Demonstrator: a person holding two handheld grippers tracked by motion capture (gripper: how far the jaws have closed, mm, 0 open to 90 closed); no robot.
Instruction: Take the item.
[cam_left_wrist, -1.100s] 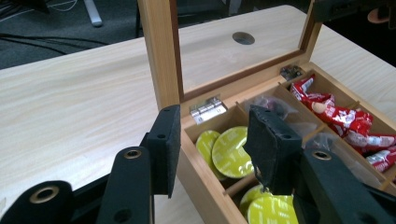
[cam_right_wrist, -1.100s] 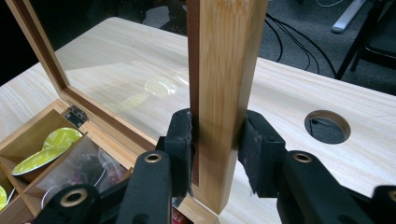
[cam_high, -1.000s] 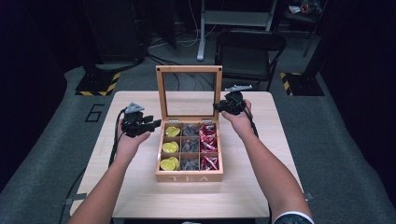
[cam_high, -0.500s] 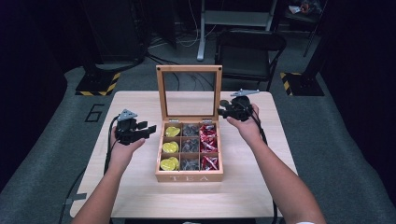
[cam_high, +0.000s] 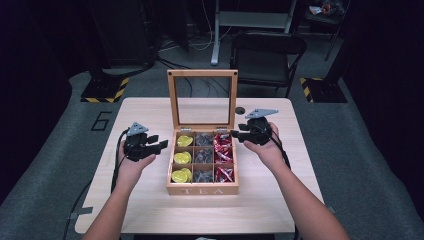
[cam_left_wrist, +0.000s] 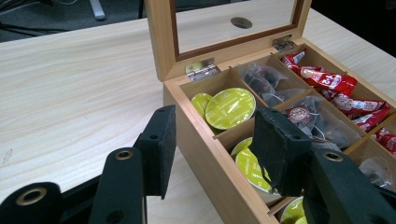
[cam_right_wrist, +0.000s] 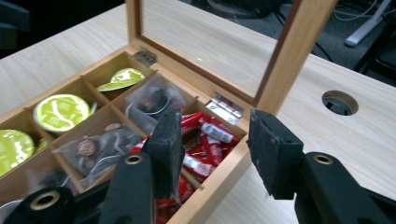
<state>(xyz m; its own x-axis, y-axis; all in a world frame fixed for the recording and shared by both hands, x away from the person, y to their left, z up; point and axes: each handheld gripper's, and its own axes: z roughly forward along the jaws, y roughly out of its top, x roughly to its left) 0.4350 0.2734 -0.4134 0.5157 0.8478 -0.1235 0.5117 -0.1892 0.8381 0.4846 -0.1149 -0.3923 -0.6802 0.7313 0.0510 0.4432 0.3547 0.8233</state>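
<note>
Two grippers flank an open wooden tea box (cam_high: 202, 189) at the middle of the pale bench (cam_high: 150, 210) in the high view: the left gripper (cam_high: 159, 145) sits just left of the box, the right gripper (cam_high: 235, 134) by its far right corner, each held in a hand. The glass-paned lid (cam_high: 202, 100) stands upright at the far side. Nine compartments hold yellow-green capsules (cam_high: 181, 158) in the left column, clear tea sachets (cam_high: 203, 156) in the middle and red packets (cam_high: 223, 155) on the right. In the left gripper view, the jaws of the left gripper (cam_left_wrist: 212, 154) stand apart and empty, straddling the box's left wall (cam_left_wrist: 205, 154), with a capsule (cam_left_wrist: 230, 108) beyond. In the right gripper view, the right gripper (cam_right_wrist: 215, 149) also has its jaws apart and empty, straddling the right wall above the red packets (cam_right_wrist: 205, 144); a round hole (cam_right_wrist: 339, 102) pierces the bench farther off.
</note>
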